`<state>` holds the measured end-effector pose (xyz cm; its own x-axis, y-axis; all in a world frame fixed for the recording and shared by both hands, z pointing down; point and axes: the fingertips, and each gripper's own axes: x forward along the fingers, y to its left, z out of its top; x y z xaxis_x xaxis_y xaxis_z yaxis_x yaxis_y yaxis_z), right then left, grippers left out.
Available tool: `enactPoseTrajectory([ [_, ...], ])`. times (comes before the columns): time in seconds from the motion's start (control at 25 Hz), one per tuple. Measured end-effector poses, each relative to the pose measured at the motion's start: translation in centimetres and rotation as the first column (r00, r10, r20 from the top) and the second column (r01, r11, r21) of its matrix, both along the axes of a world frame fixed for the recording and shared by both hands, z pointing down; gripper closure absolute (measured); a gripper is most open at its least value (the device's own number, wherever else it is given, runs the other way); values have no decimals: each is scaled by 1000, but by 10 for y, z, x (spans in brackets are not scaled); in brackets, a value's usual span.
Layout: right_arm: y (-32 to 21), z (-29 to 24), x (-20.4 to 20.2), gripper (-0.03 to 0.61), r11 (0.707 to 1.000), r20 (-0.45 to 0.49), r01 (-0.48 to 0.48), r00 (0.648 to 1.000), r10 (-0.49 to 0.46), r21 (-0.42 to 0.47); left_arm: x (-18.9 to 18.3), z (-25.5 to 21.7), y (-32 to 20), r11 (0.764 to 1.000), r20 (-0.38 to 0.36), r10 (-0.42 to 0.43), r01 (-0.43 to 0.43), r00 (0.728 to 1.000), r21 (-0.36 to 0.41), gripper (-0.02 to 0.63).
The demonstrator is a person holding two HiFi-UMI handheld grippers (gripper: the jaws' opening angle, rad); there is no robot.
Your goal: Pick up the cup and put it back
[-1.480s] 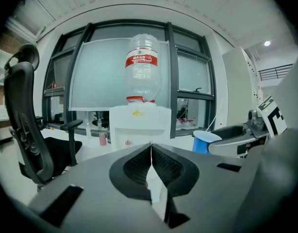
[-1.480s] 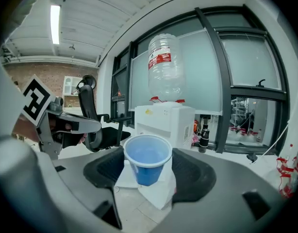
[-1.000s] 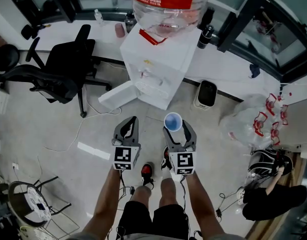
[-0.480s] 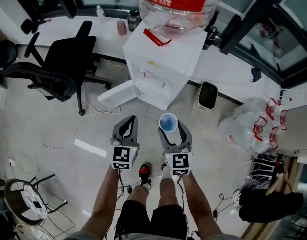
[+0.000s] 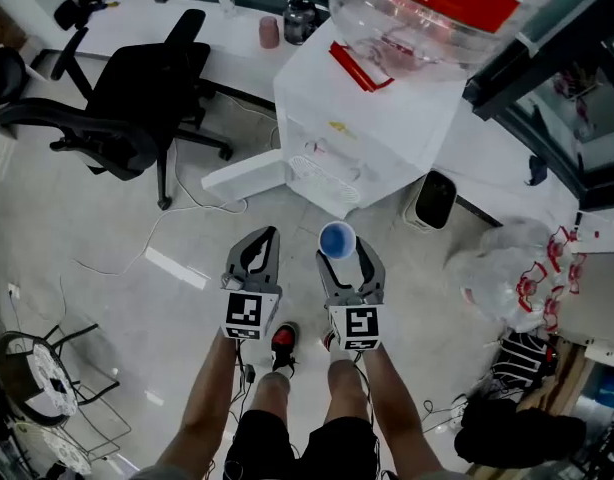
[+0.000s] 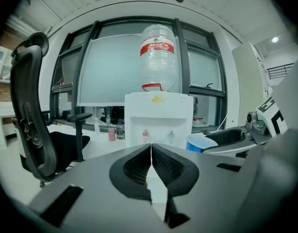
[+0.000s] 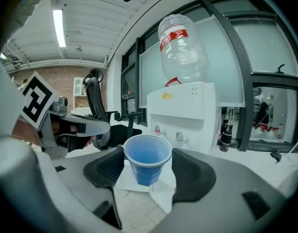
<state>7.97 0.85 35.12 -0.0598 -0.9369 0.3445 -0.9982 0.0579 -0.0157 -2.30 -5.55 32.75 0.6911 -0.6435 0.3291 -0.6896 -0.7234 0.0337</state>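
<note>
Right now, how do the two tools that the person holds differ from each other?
The left tool has its jaws pressed together, while the right tool has its jaws standing apart. The left tool holds nothing, while the right tool grips an upright blue cup, open side up. Both are held side by side and point toward the white water dispenser.

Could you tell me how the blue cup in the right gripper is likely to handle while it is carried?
The blue cup looks thin-walled and empty, so it is probably light and easily crushed. Held upright in the right gripper, its downward taper likely resists sliding down, though a hard squeeze might pop it upward.
</note>
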Motion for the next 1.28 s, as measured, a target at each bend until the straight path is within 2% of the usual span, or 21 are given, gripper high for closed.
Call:
enactPoseTrajectory([
  [0.36, -44, 94, -1, 264, 995, -1, 103, 995, -103, -13, -7, 80, -30, 998, -3, -70, 70, 998, -4, 589],
  [0.76, -68, 238, -5, 264, 974, -27, 219, 975, -221, -59, -25, 223, -38, 986, 23, -156, 157, 987, -60, 589],
  [1.28, -108, 376, 9, 264, 973, -17, 227, 973, -228, -40, -10, 359, -50, 986, 47, -158, 160, 986, -43, 589],
])
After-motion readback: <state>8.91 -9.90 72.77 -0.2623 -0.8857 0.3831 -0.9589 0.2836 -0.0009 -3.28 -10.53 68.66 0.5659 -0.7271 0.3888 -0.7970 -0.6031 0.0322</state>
